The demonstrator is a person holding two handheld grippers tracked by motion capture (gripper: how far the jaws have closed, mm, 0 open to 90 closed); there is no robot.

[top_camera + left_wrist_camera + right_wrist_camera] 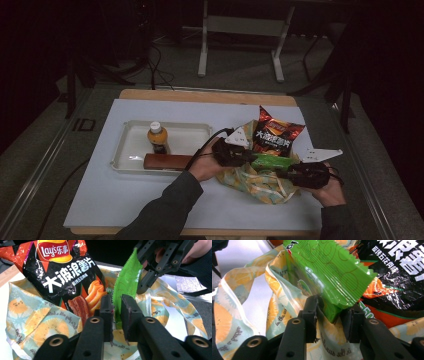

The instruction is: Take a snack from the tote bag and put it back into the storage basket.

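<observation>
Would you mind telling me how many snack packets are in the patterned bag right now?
2: the black chip packet stands at the bag's far side, and the green packet lies across its opening. Others may be hidden inside.

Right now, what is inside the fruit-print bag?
The chips bag and the green packet stand in the fruit-print bag. Their lower parts, and anything beneath, are covered.

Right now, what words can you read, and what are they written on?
"Lay's乐事" and "大波浪薯片": on the chip bag.
"in the" and other cursive words: on the orange-print bag, mostly too blurred.
Print on the green packet: unreadable.
Label on the bottle: too small.
</observation>
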